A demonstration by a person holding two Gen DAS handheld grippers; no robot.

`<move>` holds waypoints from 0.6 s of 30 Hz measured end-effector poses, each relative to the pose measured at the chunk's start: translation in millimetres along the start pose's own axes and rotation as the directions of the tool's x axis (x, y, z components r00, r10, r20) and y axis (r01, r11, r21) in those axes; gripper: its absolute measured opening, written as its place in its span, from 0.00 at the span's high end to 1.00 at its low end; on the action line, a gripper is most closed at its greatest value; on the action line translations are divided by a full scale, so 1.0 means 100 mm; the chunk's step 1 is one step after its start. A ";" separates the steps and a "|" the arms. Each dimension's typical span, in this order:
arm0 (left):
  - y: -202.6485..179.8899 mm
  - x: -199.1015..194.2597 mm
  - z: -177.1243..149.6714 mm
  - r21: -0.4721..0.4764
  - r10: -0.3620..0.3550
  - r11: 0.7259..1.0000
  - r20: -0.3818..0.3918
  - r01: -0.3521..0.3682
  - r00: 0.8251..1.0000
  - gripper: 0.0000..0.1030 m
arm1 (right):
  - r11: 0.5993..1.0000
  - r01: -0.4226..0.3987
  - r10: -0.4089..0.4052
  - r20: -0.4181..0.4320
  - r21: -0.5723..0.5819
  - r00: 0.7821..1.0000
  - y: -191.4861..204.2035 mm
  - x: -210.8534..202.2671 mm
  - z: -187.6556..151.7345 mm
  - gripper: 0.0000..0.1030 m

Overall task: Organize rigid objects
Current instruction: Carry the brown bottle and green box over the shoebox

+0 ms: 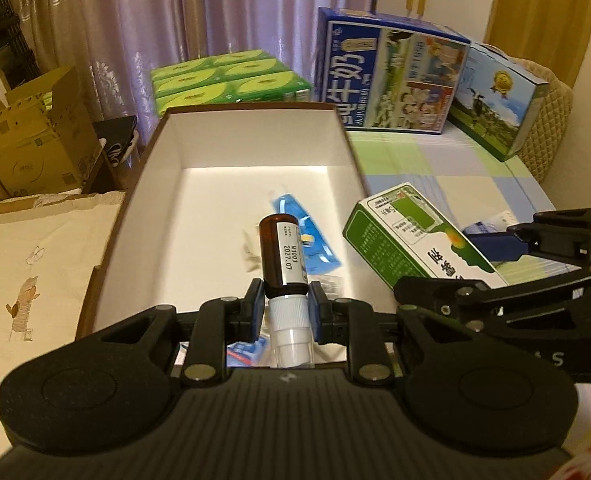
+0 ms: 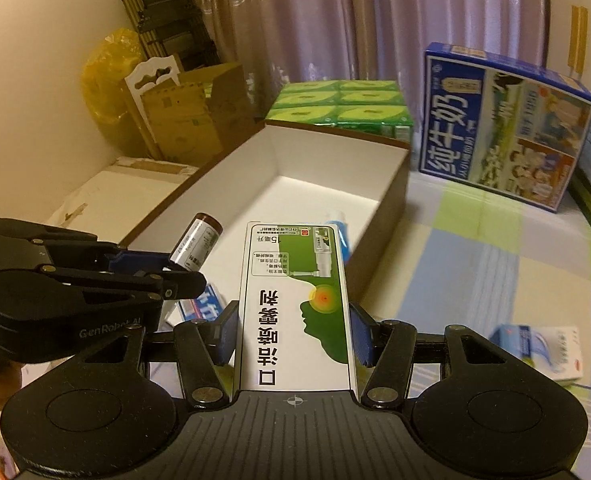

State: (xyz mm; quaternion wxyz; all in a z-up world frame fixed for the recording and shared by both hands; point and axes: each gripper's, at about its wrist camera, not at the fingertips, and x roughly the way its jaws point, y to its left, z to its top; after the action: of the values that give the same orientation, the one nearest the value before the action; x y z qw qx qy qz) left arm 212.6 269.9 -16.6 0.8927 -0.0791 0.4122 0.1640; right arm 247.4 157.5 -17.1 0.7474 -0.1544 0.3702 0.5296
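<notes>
Left gripper is clamping a brown spray bottle at its neck, blue pads squeezing where the white cap meets the glass, bottle pointing toward 12 o'clock and hovering over the near end of the open white-lined box. Right gripper is pinching a green-and-white medicine carton across its width, carton running lengthwise toward 12 o'clock, its far end overlapping the box's near corner in the right wrist view. Judging the step: both items are mid-carry, being brought to the box for drop-off. Next move is probably calling for lowering the bottle to the box floor, opening the jaws, then feeding the carton in beside it without the two grippers colliding, since they are crowding close. Inside the box a blue sachet is lying at about 12 o'clock just past the bottle. On the checked cloth at 3 o'clock of the right gripper a small blue-white carton is waiting, not yet packed. Farther back, green tissue packs at 11 o'clock and a blue milk carton at 1 o'clock are standing behind the box.
</notes>
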 end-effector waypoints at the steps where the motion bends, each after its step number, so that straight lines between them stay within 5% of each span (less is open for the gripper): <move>1: 0.07 0.03 0.01 0.002 -0.003 1.000 -0.005 0.003 1.000 0.82 | 1.000 0.003 -0.003 -0.004 0.004 1.000 0.04 0.05 0.03 0.49; 18: 0.76 0.76 0.40 0.025 -0.018 0.999 -0.093 0.021 0.995 0.82 | 0.995 0.098 -0.096 -0.093 0.020 0.991 0.18 1.04 0.56 0.49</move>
State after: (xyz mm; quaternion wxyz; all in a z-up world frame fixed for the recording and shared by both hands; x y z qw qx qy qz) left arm 259.8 369.4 -48.4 0.8751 -0.0791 0.4546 0.1459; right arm 269.9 270.1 -51.1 0.7562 -0.1871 0.4030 0.4804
